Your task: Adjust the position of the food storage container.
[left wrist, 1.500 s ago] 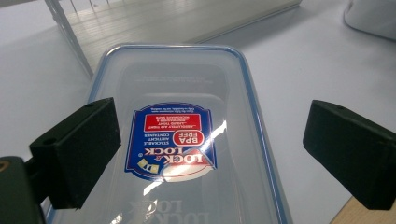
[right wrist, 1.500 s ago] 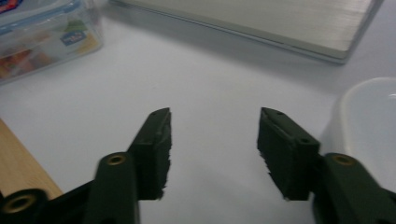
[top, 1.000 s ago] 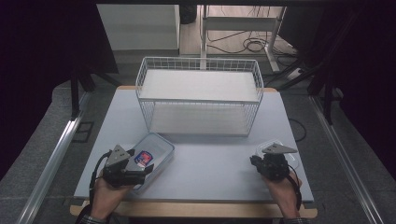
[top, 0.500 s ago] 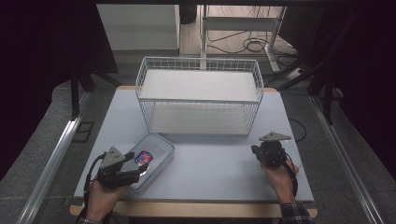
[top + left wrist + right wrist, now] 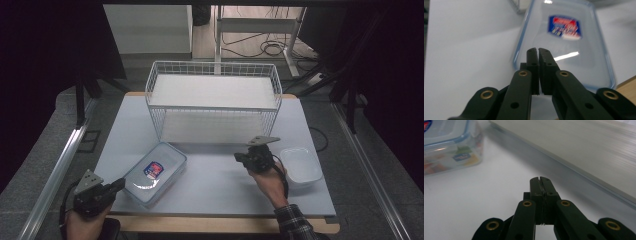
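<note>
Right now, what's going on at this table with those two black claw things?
A person holds a two-jaw gripper in each hand at a white table. The left gripper sits beside a lidded plastic container; its jaws have just been closing, with nothing between them. The right gripper is shut and empty, near the middle of the table, with a small clear tub lying beside that hand. A wire basket stands at the far side.

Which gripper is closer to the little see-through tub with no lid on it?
The right one. The right gripper sits just left of the lidless tub, with the hand almost beside it. The left gripper is far across the table, by the lidded container.
</note>
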A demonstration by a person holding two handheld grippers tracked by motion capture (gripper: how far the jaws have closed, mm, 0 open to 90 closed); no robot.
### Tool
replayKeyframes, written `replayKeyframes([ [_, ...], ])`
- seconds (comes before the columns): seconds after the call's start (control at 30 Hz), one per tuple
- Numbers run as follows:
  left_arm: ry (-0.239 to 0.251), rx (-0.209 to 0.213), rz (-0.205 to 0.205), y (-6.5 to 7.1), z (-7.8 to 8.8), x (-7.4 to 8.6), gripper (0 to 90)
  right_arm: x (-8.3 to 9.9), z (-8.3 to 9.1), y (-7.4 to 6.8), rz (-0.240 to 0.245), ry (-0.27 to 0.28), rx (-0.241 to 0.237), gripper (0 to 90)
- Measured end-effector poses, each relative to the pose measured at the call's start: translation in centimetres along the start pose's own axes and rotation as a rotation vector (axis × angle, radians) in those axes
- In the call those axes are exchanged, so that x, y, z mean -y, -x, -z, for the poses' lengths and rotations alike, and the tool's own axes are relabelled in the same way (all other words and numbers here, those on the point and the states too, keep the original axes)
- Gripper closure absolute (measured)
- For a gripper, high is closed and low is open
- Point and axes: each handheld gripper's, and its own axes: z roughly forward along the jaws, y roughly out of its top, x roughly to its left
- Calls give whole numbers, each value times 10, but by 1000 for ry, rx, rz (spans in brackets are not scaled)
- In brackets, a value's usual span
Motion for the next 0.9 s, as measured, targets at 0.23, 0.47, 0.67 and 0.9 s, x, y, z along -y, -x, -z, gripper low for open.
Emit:
replayKeyframes([
  [0.23, -96, -44, 6, -7, 3, 7, 898, -20, -42, -22, 39, 3, -99, 889],
  [0.47, -203, -40, 36, -8, -15, 14, 898, -39, -74, -40, 72, -7, -157, 888],
  [0.67, -217, -24, 57, -9, -24, 14, 897, -52, -105, -51, 94, -31, -192, 878],
  [0.9, -204, 6, 83, -14, -36, 7, 896, -64, -128, -56, 121, -60, -216, 861],
])
